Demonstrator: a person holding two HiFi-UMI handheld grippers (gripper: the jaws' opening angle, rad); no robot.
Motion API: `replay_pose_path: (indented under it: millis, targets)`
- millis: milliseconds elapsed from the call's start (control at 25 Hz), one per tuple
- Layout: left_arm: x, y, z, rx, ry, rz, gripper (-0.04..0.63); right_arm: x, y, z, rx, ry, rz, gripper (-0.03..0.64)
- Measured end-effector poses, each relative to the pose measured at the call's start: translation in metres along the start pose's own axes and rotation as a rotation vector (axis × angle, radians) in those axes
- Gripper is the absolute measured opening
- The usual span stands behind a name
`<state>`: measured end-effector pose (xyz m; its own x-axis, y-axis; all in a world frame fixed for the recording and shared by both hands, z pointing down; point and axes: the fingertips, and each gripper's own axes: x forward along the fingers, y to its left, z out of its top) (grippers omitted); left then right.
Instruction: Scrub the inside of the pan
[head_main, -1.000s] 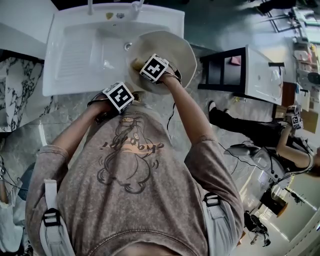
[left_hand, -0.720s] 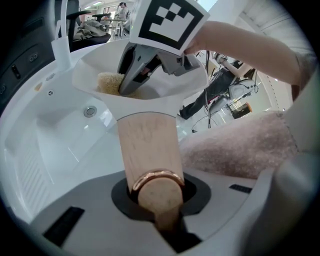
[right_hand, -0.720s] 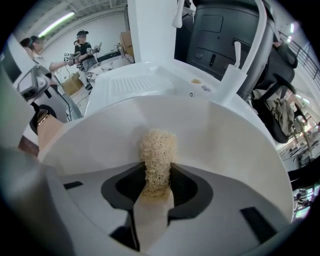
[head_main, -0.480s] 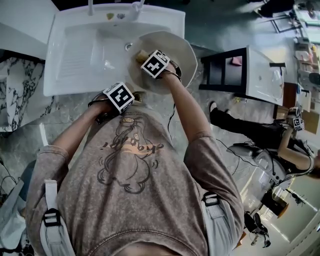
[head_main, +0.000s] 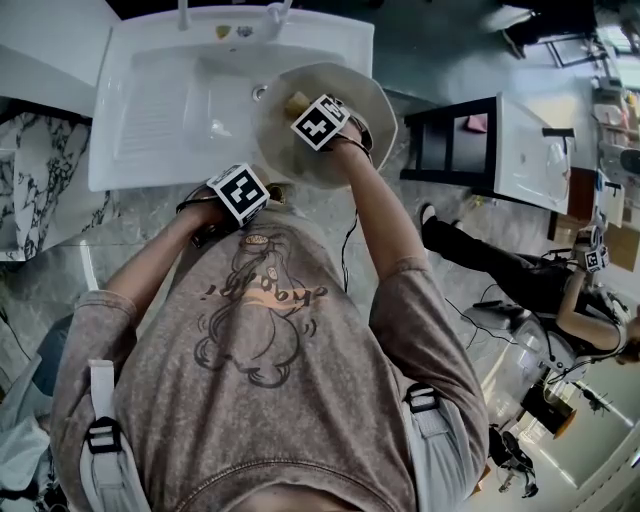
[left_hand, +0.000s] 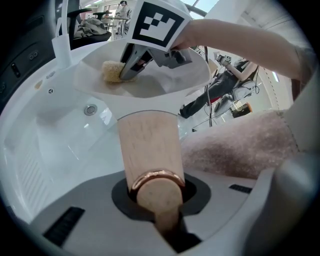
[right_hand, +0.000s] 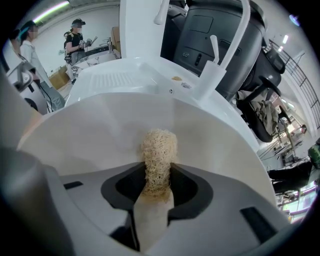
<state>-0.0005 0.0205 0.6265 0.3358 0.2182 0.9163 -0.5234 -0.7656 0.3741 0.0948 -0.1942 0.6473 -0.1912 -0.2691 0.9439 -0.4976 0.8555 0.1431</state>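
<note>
two grippers are seen at work. the right gripper (right_hand: 156, 192) is clamped on a pale fibrous scrubber (right_hand: 159, 147), which is laid against the inside of the pan (right_hand: 85, 135), on its far-left part. the left gripper (left_hand: 159, 210) is closed on the pan's wooden handle (left_hand: 149, 145). the pan is held over the right end of the white sink (head_main: 150, 110), just beside the drain (left_hand: 90, 109).

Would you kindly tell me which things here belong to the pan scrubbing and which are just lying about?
In use:
- pan, held at the sink
- its wooden handle, clamped in the left gripper
- fibrous scrubber, clamped in the right gripper, against the pan's inside

Lying about:
- dark shelf unit
- small yellowish item on the sink's back ledge
</note>
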Motion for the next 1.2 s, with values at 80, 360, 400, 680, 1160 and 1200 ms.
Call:
replay_pose_path:
  millis: [80,360,400,680,1160,1200]
  targets:
    - [0.000,0.001,0.000,-0.001,0.002,-0.001,0.063,0.001,-0.004,-0.002,-0.012,0.014,-0.011,0.153]
    - [-0.001,0.002,-0.002,-0.009,0.011,0.004,0.063,-0.001,-0.018,-0.010,-0.025,0.042,-0.042,0.153]
    - [-0.001,0.002,-0.002,-0.008,0.011,0.004,0.063,-0.002,-0.021,-0.012,-0.024,0.044,-0.046,0.153]
    - [0.002,0.003,-0.001,-0.016,0.011,-0.002,0.058,-0.008,-0.033,-0.029,-0.020,0.096,-0.067,0.153]
    - [0.002,0.002,0.000,-0.039,-0.009,-0.024,0.052,-0.021,-0.031,-0.052,-0.025,0.189,-0.041,0.152]
    - [0.002,0.001,0.000,-0.040,-0.011,-0.026,0.051,-0.022,-0.028,-0.053,-0.027,0.188,-0.028,0.152]
